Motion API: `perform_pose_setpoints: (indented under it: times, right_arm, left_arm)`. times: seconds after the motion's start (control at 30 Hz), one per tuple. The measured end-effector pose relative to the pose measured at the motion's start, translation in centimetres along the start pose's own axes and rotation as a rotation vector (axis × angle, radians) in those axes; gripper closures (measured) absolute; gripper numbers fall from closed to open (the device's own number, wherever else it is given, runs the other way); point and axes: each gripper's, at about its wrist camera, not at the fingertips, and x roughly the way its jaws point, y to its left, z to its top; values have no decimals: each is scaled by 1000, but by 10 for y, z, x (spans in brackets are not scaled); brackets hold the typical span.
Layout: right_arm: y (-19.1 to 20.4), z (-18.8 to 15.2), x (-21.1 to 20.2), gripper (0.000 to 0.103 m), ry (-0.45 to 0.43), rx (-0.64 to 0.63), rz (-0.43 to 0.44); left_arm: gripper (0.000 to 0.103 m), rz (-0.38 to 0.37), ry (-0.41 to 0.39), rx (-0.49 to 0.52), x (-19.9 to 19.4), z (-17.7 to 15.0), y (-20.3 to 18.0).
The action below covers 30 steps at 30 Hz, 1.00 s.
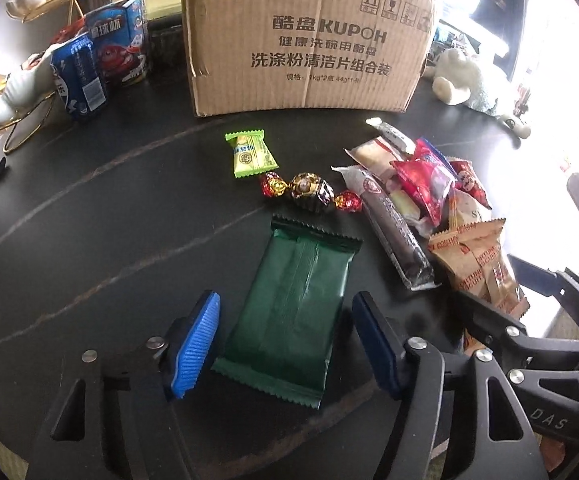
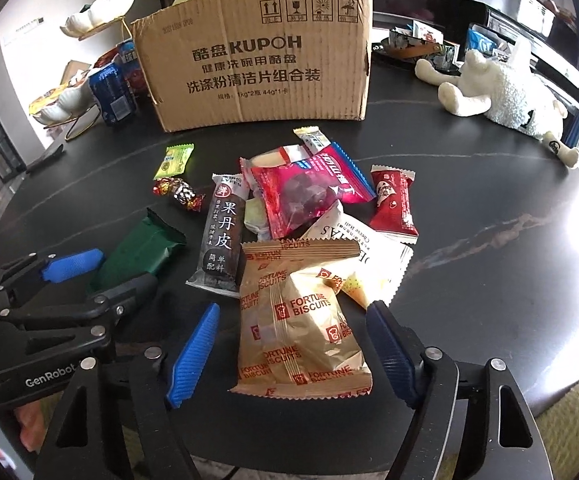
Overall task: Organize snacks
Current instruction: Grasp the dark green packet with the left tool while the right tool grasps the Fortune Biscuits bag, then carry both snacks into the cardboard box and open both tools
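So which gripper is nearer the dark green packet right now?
Left. The left gripper is open, its fingers on either side of the dark green packet. The right gripper is open around the Fortune Biscuits bag, off to the packet's right.

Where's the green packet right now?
The green packet lies flat on the table between the open left gripper's fingers, just in front of the foil candies, left of the snack pile.

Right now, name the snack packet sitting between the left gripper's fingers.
The dark green foil packet, lying flat and alone between the open left gripper. The other snacks sit farther off; the Fortune Biscuits bag lies at the right gripper.
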Motion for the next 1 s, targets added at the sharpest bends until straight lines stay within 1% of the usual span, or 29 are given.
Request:
perform_pose_setpoints:
  times: [0.07, 0.1, 0.13, 0.17, 0.2, 0.27, 0.37, 0.5, 0.77, 0.9, 1.0]
  right_arm:
    - [0, 0, 2, 34, 5, 1, 1]
    - [0, 0, 2, 38, 7, 0, -1]
    - [0, 0, 3, 44, 10, -2, -2]
    - [0, 0, 4, 46, 13, -3, -2]
    - [0, 0, 4, 46, 12, -1, -1]
    - [0, 1, 3, 51, 8, -1, -3]
    - [0, 0, 1, 54, 1, 1, -4]
    - [1, 0, -5, 55, -18, -4, -2]
    - [0, 3, -22, 56, -55, 1, 16]
    - [1, 6, -32, 56, -71, 1, 31]
    - [3, 11, -43, 56, -94, -7, 41]
  left_arm:
    - [45, 3, -3, -7, 1, 2, 1]
    - [46, 2, -4, -7, 1, 3, 0]
    - [52, 3, -4, -8, 1, 3, 0]
    - [54, 7, -5, -8, 0, 3, 0]
    - [54, 8, -4, -7, 0, 3, -1]
    - [56, 11, -7, -8, -1, 2, -1]
    - [57, 14, -11, -11, -2, 1, -2]
    - [57, 22, -26, -9, -7, -2, -4]
    - [57, 6, -59, -15, -29, -3, -7]
    - [57, 9, -93, -9, -46, 0, -9]
    - [57, 11, -134, 1, -61, 5, -11]
